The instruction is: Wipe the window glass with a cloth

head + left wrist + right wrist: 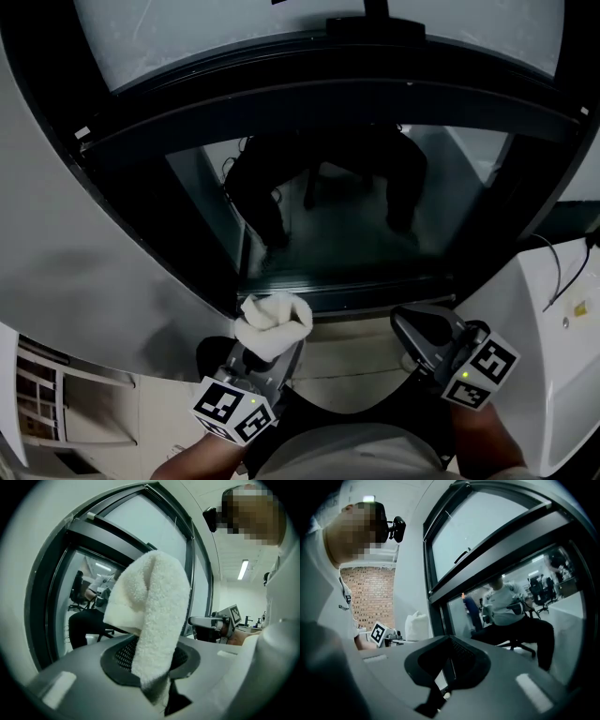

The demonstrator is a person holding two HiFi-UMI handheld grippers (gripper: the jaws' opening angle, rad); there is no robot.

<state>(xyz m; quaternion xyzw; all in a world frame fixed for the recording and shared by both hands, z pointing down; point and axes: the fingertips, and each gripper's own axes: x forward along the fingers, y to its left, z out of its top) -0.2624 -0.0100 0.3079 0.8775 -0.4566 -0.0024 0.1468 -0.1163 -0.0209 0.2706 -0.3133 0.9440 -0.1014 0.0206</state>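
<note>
One cloth (272, 323) hides the left gripper (265, 364) fingers clamping it; right gripper (414, 324) fingers together, facing window glass (347, 206).

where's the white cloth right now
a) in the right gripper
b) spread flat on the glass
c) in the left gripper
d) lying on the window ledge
c: the white cloth sits bunched between the jaws of the left gripper, while the right gripper has nothing between its jaws.
</note>
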